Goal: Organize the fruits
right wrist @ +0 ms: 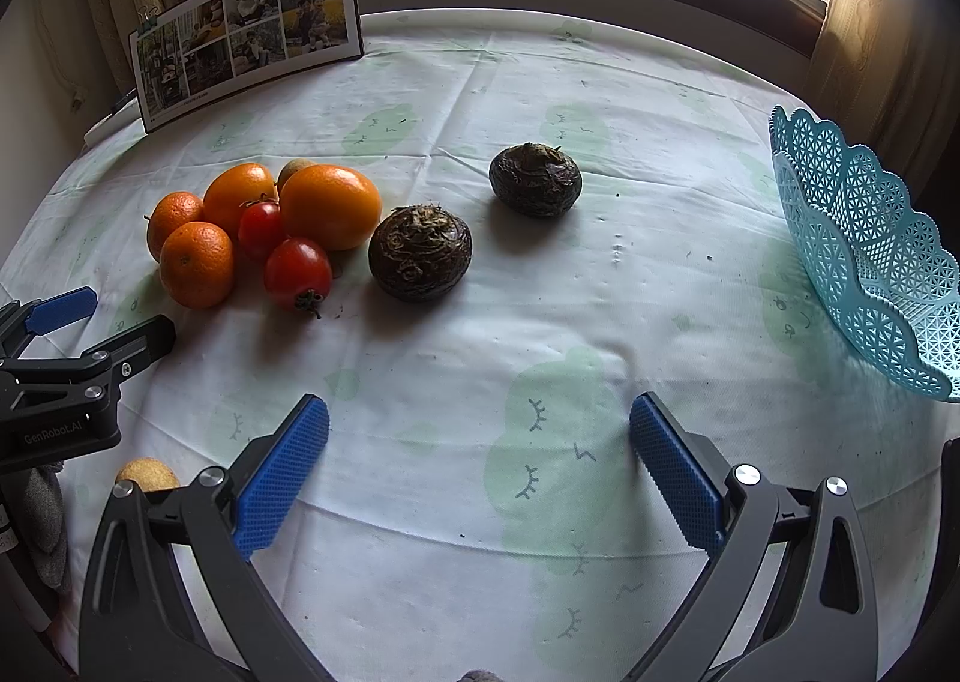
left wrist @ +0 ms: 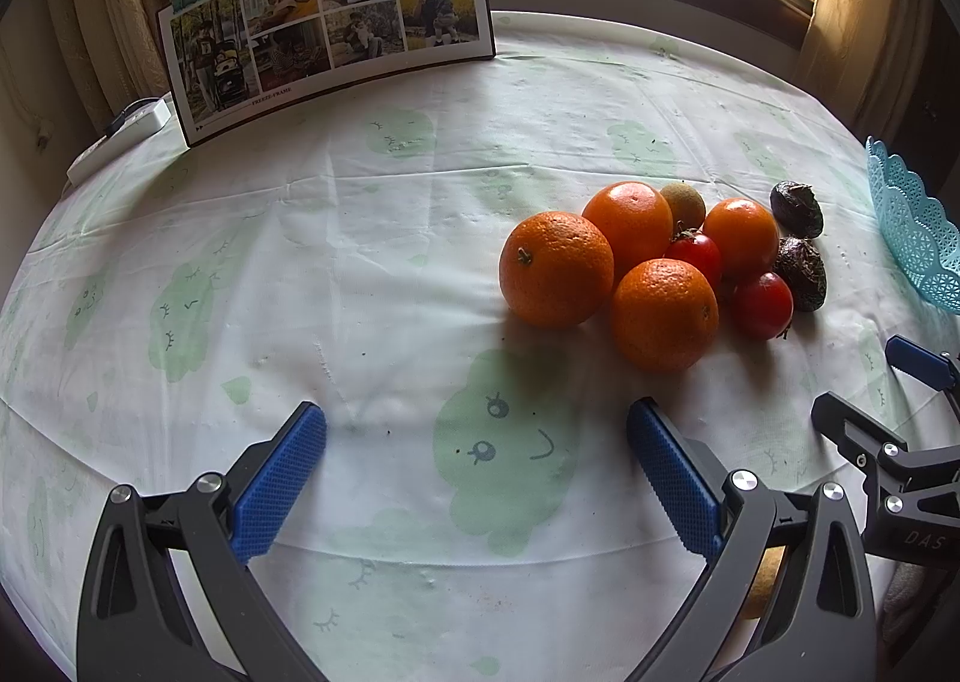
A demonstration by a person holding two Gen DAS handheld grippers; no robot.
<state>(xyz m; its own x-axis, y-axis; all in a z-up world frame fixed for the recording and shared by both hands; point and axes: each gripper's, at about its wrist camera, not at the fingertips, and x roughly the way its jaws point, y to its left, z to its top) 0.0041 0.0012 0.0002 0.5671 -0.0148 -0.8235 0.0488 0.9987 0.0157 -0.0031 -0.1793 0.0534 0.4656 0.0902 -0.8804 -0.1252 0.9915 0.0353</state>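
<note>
- Tongs, left (left wrist: 477, 445): low over the bench (left wrist: 390, 274), spread wide, nothing between the ribbed blue pads (left wrist: 279, 481). Pointing at bare cloth left of the fruit.
- Photo card (left wrist: 327, 24): propped upright at far left edge, binder clips on top.
- Fruit pile: four oranges (right wrist: 198, 263), pebbled skin, bunched and touching; two glossy red tomatoes (right wrist: 297, 272) wedged among them; fuzzy brown kiwi (right wrist: 294, 168) behind.
- Two dark, rough, round bulbs (right wrist: 420, 253), fibrous tops: one just beside the pile, the other further right, apart.
- Second kiwi (right wrist: 147, 475): near bench edge, partly hidden behind the right tongs' frame.
- Tongs, right (right wrist: 480, 442): also low, spread wide, holding nothing, aimed at cloth in front of the bulbs.
- Basket (right wrist: 864, 250): teal plastic lattice, scalloped rim, at far right, well apart from the pile.
</note>
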